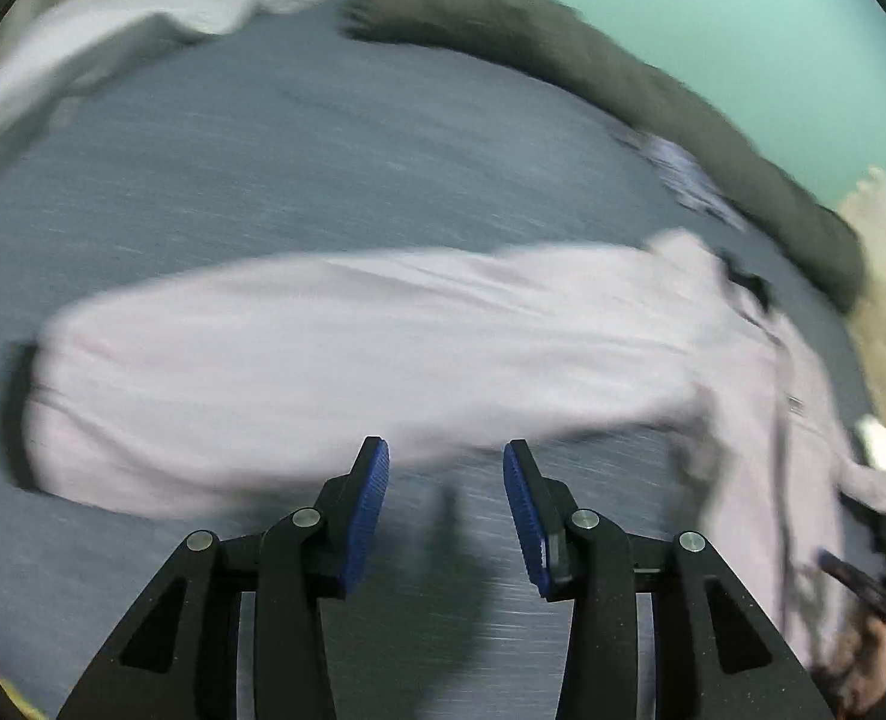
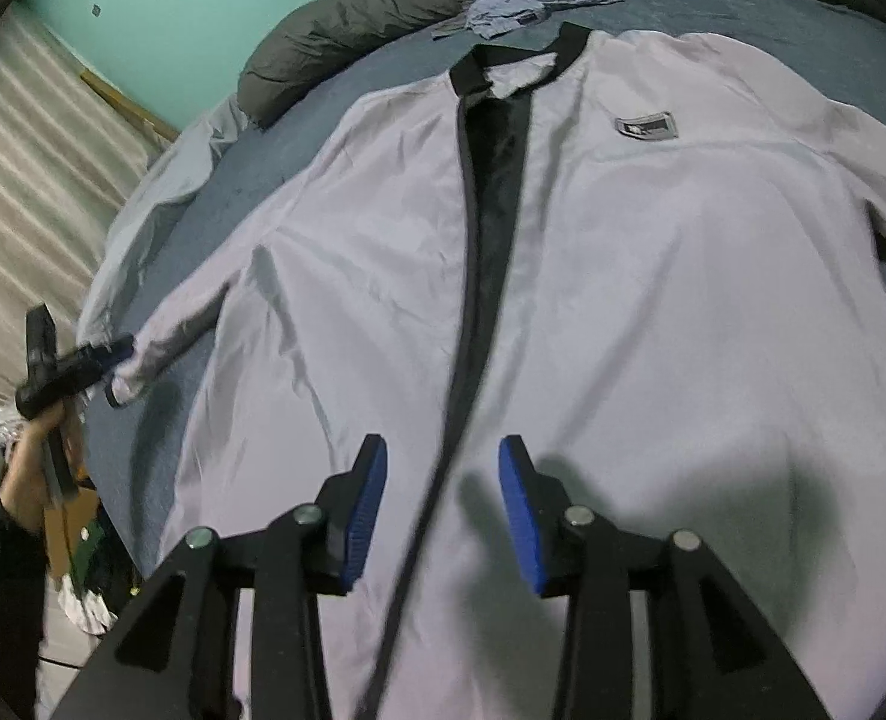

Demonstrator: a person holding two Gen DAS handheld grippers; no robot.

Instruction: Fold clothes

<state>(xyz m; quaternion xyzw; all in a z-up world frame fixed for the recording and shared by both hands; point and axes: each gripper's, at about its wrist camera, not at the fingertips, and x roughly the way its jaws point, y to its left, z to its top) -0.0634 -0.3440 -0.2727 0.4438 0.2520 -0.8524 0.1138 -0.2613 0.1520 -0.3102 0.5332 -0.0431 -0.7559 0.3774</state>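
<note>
Clearly the garment is a pale lilac jacket [image 2: 623, 300] with a black collar, black front placket and a small chest badge [image 2: 645, 124], lying front-up and open on a blue-grey bedsheet [image 2: 743, 6]. Right wrist view: body spread nearly flat, collar at the far side, hem near the camera.

Right gripper [image 2: 443, 504] hovers over the lower front, just above the black placket; jaws stand partly apart, nothing between the blue pads. Left gripper [image 1: 446, 510] likewise partly apart and empty, with bare sheet between the pads; sleeve [image 1: 347, 354] lies just beyond its tips, stretched left to right. Left view is motion-blurred, so fine detail there cannot be read.

Handling judgement: thin, light, soft fabric, likely a smooth synthetic, so it may slip under the pads and drag rather than lift cleanly. Shallow creases suggest little stiffness.

Grip points, judged: the dark-edged sleeve cuff [image 2: 120, 381] at the left, the shoulder seam, the hem corners. The ribbed or banded edges should hold better than the slick panels.

Far side: dark grey duvet [image 2: 353, 12], a crumpled blue cloth [image 2: 521, 6].
</note>
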